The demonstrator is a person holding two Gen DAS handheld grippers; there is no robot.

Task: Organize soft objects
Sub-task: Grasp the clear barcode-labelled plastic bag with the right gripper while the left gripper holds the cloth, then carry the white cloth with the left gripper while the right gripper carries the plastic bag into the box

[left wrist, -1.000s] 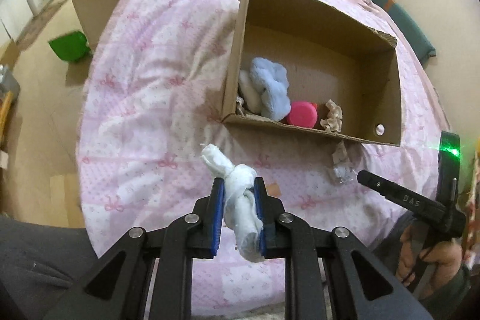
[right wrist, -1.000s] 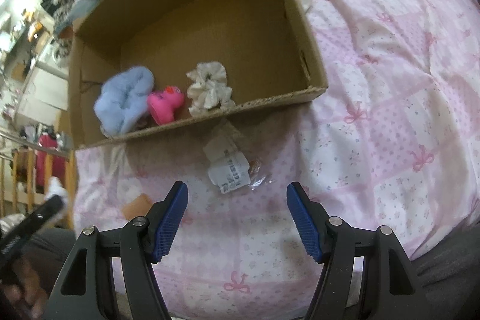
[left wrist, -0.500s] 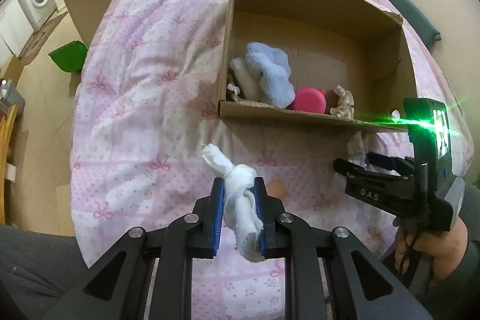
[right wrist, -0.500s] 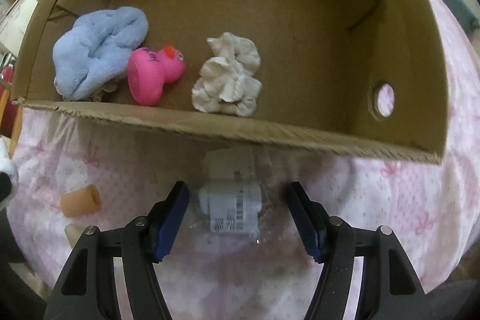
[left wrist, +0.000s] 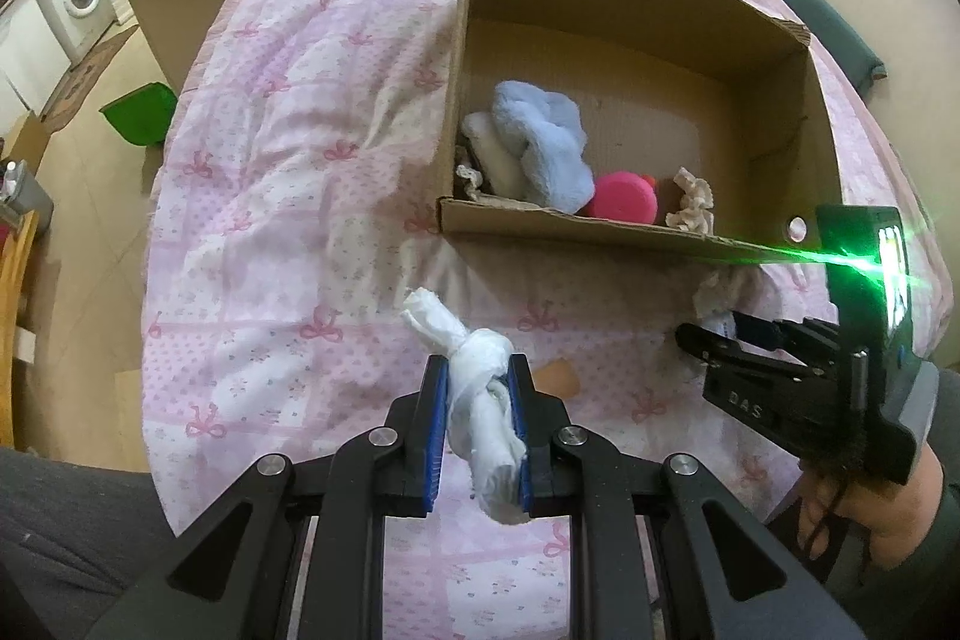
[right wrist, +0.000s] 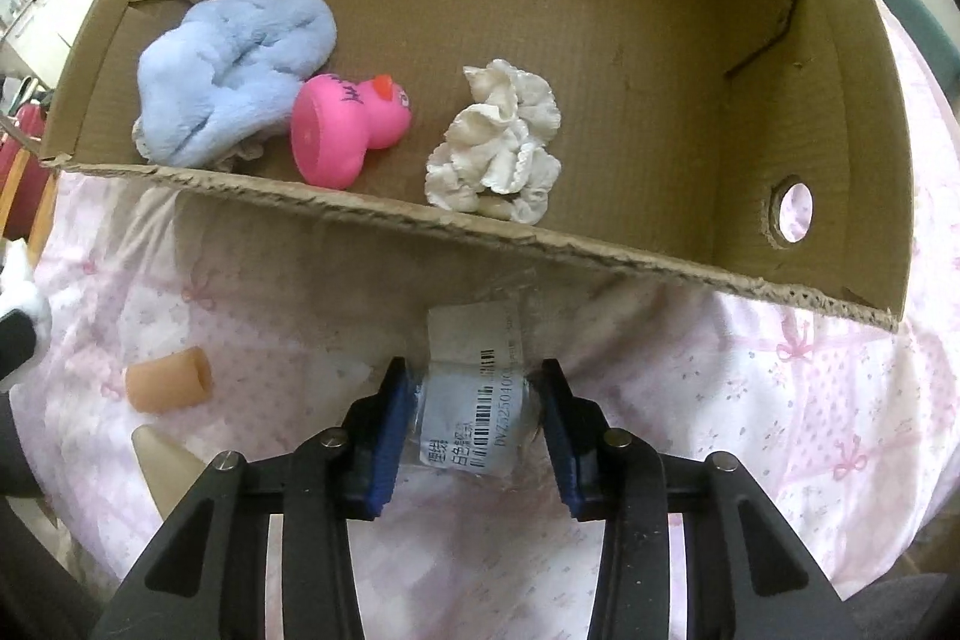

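Note:
My left gripper (left wrist: 478,388) is shut on a knotted white cloth (left wrist: 480,394) and holds it above the pink bedspread, short of the cardboard box (left wrist: 576,220). My right gripper (right wrist: 474,400) has closed around a clear plastic packet with a barcode label (right wrist: 474,412) lying on the bedspread just in front of the box's near wall (right wrist: 540,244). Inside the box lie a blue plush cloth (right wrist: 234,94), a pink rubber duck (right wrist: 342,124) and a cream scrunchie (right wrist: 498,142). The right gripper also shows in the left wrist view (left wrist: 708,340).
A peach tube (right wrist: 168,379) and a beige cone (right wrist: 162,460) lie on the bedspread left of the right gripper. The box has a round hole (right wrist: 792,211) in its right wall. The bed edge drops to the floor at left, with a green bin (left wrist: 138,112).
My right gripper moved forward over the packet and its jaws narrowed onto it. My left gripper kept hold of the white cloth and drew slightly closer to the box.

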